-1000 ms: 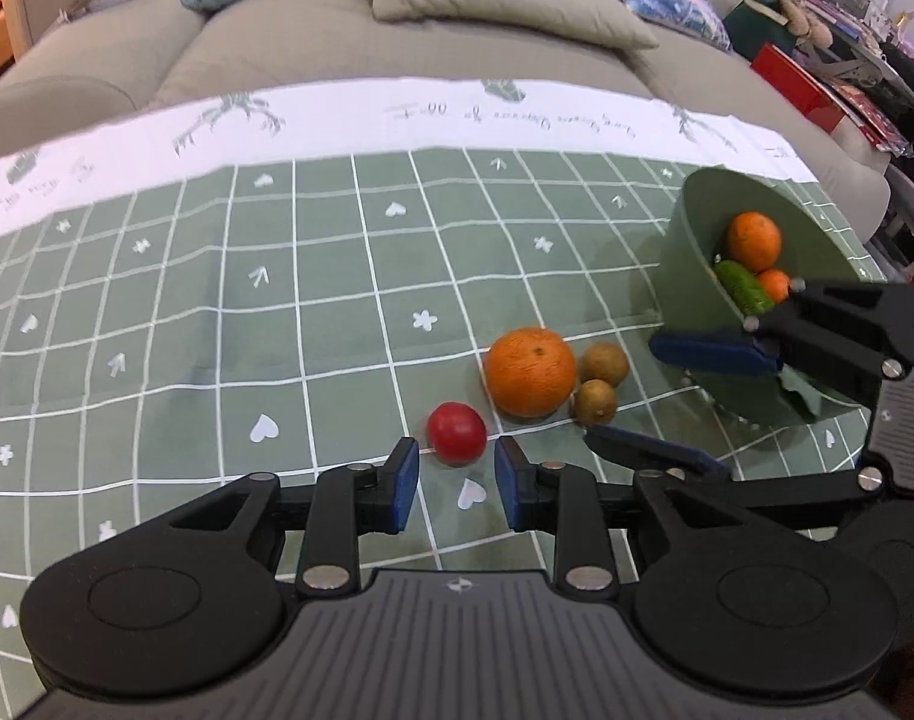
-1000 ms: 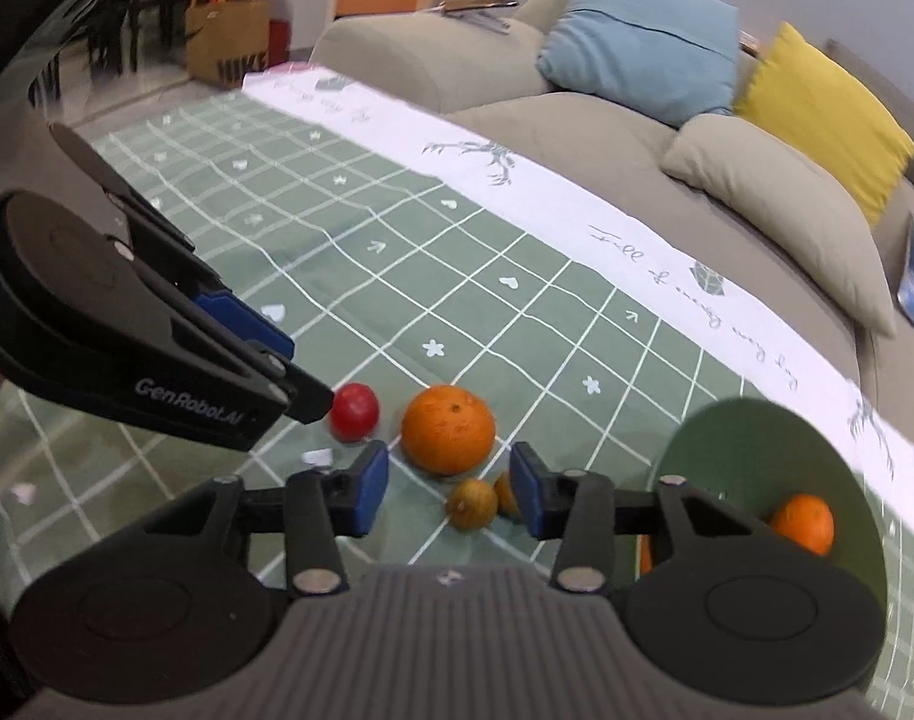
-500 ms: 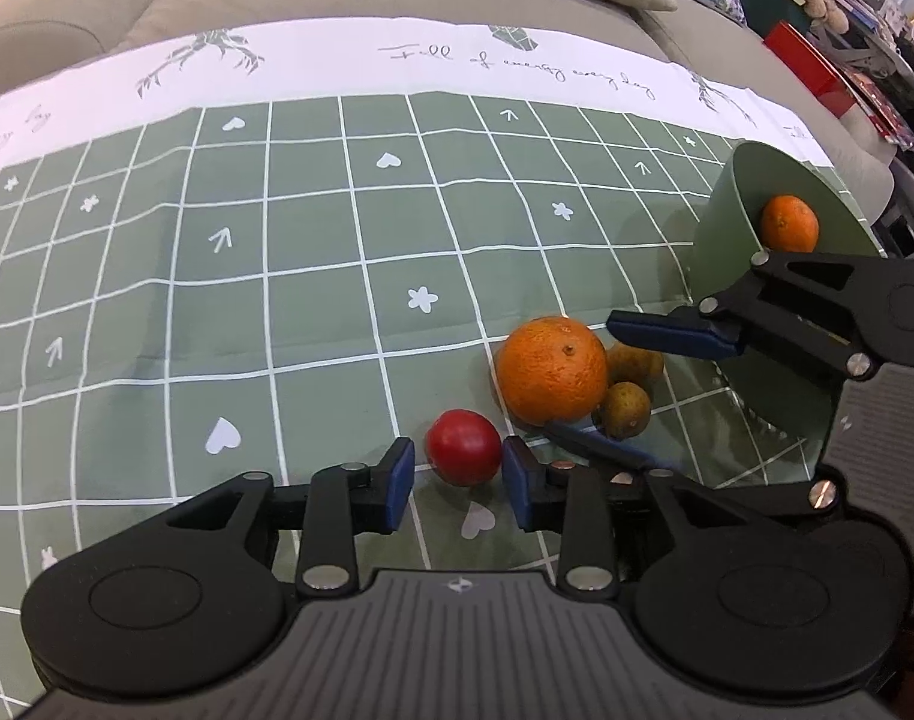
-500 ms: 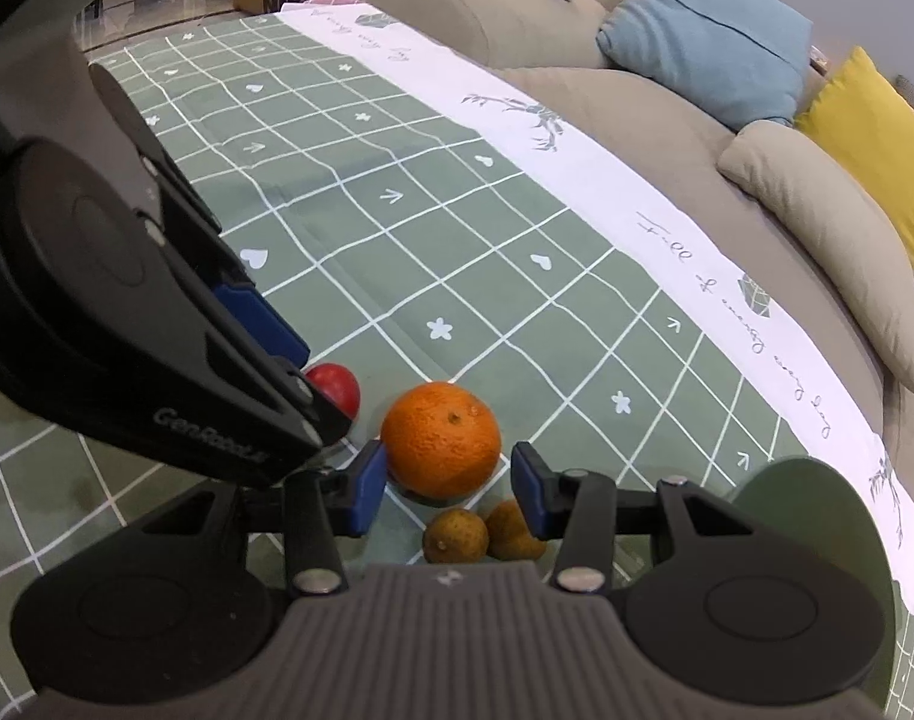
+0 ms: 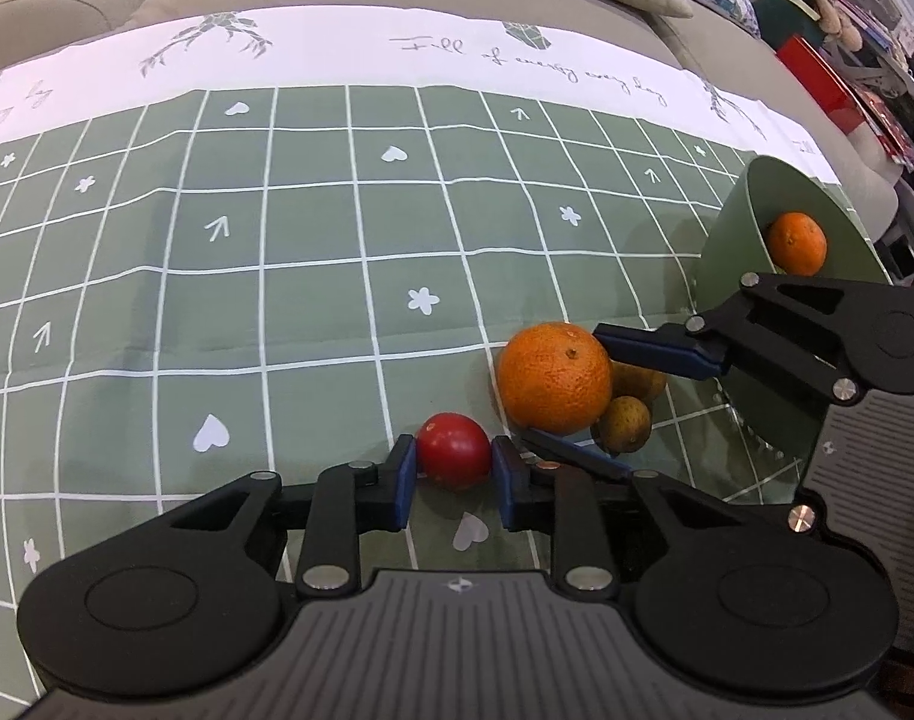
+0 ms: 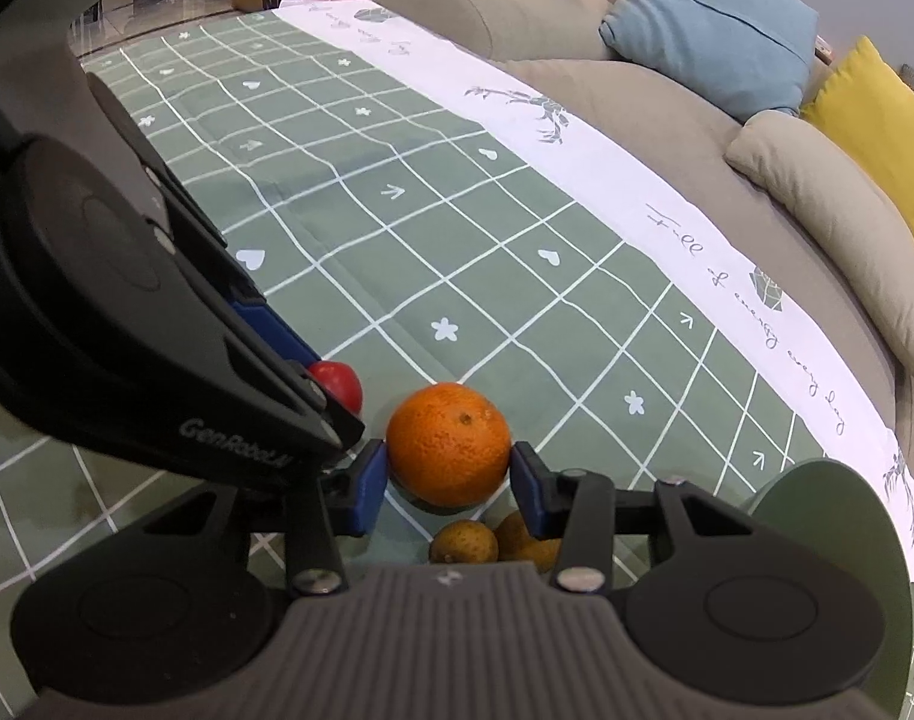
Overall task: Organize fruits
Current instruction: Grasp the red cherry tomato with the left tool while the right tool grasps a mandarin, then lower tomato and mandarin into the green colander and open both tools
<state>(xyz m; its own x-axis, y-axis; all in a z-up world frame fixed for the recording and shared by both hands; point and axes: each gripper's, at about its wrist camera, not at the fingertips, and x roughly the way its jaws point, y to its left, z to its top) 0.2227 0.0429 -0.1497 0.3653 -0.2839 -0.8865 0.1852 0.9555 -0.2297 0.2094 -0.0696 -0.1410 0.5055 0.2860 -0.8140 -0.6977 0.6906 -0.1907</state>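
Observation:
A small red fruit (image 5: pixel 454 450) lies on the green checked cloth between the blue pads of my left gripper (image 5: pixel 451 471), whose jaws are open around it, close to both sides. A big orange (image 6: pixel 449 443) sits between the pads of my right gripper (image 6: pixel 448 480), open around it, nearly touching. Two small brown fruits (image 6: pixel 464 543) lie just behind the orange, under the right gripper. The green bowl (image 5: pixel 734 240) stands at the right and holds a small orange (image 5: pixel 796 242). In the left wrist view the orange (image 5: pixel 554 377) sits between the right gripper's fingers (image 5: pixel 661 351).
The green and white checked tablecloth (image 5: pixel 277 276) covers the table. A beige sofa (image 6: pixel 607 78) with blue (image 6: pixel 709 24) and yellow (image 6: pixel 877 120) cushions runs along the far edge. A red box (image 5: pixel 817 75) and clutter lie at the far right.
Both grippers have moved forward and down. The red fruit now lies between the left pads and the big orange between the right pads. The fruits have not moved.

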